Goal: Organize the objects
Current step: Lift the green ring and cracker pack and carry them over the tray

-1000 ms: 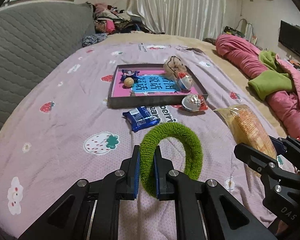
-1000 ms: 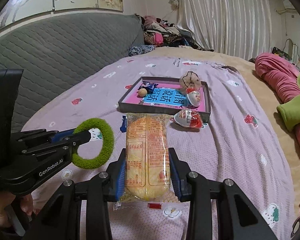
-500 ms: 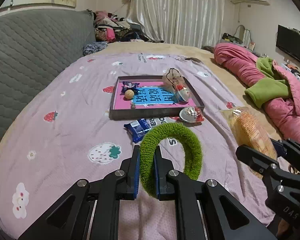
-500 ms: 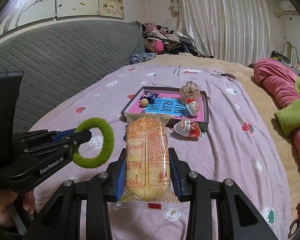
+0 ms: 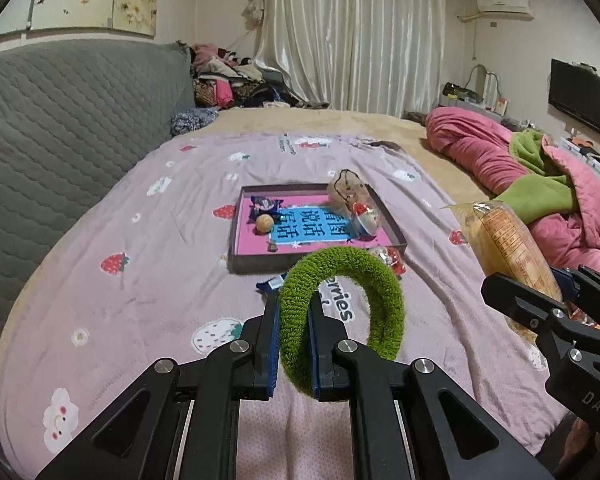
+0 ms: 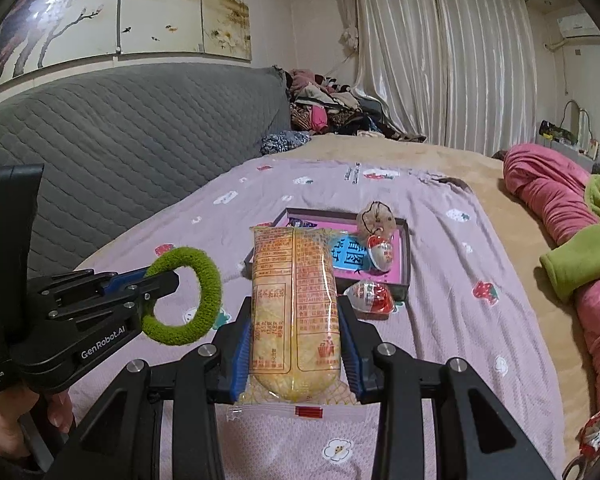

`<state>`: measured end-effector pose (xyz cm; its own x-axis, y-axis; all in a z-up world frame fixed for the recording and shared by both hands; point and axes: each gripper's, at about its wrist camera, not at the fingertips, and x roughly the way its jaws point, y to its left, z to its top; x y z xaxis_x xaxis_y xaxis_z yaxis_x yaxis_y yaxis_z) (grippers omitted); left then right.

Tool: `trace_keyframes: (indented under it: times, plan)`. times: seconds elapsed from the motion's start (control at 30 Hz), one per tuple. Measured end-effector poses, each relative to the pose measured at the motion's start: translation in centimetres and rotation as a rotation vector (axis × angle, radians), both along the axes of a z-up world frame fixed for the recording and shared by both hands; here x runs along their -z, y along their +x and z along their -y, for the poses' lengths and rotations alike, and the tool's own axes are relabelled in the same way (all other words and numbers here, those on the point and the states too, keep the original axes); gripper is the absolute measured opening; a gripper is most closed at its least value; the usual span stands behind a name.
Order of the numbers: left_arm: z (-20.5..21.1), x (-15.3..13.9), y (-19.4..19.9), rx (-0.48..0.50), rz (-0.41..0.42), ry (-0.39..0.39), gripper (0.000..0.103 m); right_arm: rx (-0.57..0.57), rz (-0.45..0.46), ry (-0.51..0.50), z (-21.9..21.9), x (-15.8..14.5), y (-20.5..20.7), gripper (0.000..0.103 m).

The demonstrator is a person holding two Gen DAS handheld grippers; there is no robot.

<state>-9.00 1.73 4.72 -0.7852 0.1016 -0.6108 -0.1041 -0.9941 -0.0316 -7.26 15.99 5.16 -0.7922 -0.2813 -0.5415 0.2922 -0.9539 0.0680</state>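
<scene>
Left wrist view: the green ring (image 5: 342,308) covers most of the blue wrapper (image 5: 271,283) at 12 o'clock and part of the foil egg (image 5: 392,261). Print on the tray's (image 5: 260,262) blue card (image 5: 314,225) is too small to read. Right wrist view: the snack packet (image 6: 294,304) hides the tray's near left corner. A red-and-white object (image 6: 598,430) at 4 o'clock is cut off by the frame.

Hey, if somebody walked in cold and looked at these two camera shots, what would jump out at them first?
Probably the fuzzy green ring pinched in the left gripper above the strawberry-print bedspread, and the long yellow snack packet clamped in the right gripper. Beyond both, a shallow box with a pink lining lies on the bed holding small toys and sweets, with a red-and-white foil egg on the bedspread beside it.
</scene>
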Motion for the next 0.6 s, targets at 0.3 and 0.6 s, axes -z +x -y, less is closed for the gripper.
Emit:
trace_keyframes:
  times: [0.3, 0.6]
  plan:
    - [0.4, -1.7, -0.2, 0.002, -0.017, -0.004, 0.012, 0.004, -0.027, 0.003, 0.0, -1.6, 0.1, 0.039]
    - [0.9, -5.8, -1.2, -0.001, -0.078, -0.034, 0.012, -0.001, -0.084, 0.030, 0.1, -4.9, -0.8, 0.039]
